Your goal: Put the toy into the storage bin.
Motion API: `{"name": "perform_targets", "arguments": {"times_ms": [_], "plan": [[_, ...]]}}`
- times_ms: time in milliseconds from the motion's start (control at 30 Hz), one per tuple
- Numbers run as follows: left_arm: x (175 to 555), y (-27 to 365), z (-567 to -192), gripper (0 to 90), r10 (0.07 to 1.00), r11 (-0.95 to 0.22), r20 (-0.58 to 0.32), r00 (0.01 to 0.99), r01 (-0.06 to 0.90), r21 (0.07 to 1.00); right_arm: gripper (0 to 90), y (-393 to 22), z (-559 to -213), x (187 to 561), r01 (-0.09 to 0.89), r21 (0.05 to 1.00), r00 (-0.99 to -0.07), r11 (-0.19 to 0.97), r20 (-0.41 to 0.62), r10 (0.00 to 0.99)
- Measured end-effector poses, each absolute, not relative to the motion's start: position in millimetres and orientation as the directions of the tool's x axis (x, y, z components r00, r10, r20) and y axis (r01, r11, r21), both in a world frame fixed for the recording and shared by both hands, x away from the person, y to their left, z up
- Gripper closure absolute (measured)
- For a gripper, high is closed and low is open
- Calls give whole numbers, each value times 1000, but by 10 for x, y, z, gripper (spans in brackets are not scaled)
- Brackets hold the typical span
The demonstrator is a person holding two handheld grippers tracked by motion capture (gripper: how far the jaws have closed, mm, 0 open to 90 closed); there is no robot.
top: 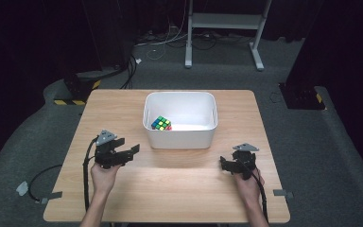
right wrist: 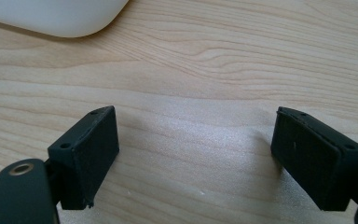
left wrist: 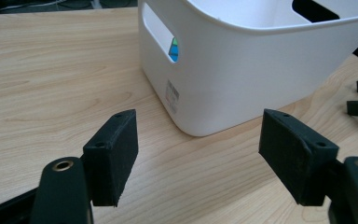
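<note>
Resting in bin [top: 180, 135]: cube [top: 161, 123] | grippers [top: 133, 150] [top: 223, 165] flank, agape

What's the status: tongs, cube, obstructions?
Left tongs open, right tongs open, both empty. Cube inside white bin. Table between tongs bare.

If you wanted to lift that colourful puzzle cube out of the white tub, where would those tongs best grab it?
Probably from straight above, closing on two opposite flat side faces of the cube. It sits in the near-left corner of the tub, whose walls block any sideways approach. The left tongs are nearer and stand open; the faces nearest the walls may be tight.
</note>
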State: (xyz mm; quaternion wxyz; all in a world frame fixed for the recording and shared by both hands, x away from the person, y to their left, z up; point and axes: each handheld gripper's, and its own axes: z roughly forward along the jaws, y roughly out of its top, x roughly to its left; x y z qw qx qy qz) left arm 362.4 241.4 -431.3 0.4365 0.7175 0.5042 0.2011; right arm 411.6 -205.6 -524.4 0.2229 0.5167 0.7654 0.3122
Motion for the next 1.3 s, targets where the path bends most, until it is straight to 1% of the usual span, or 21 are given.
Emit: {"name": "perform_targets", "arguments": {"times_ms": [433, 700, 1300], "plan": [[3640, 2396, -4398, 285, 905, -126, -133, 403, 555, 822, 148, -2056, -5244, 4116, 652, 708, -367, 271, -19, 930], [3650, 2399, -4449, 286, 906, -116, -144, 398, 561, 820, 148, -2056, -5244, 4116, 652, 708, -366, 271, -18, 930], [3674, 2370, -4534, 287, 906, -134, -131, 402, 567, 812, 148, -2056, -5244, 4115, 652, 708, -367, 271, -19, 930]]}}
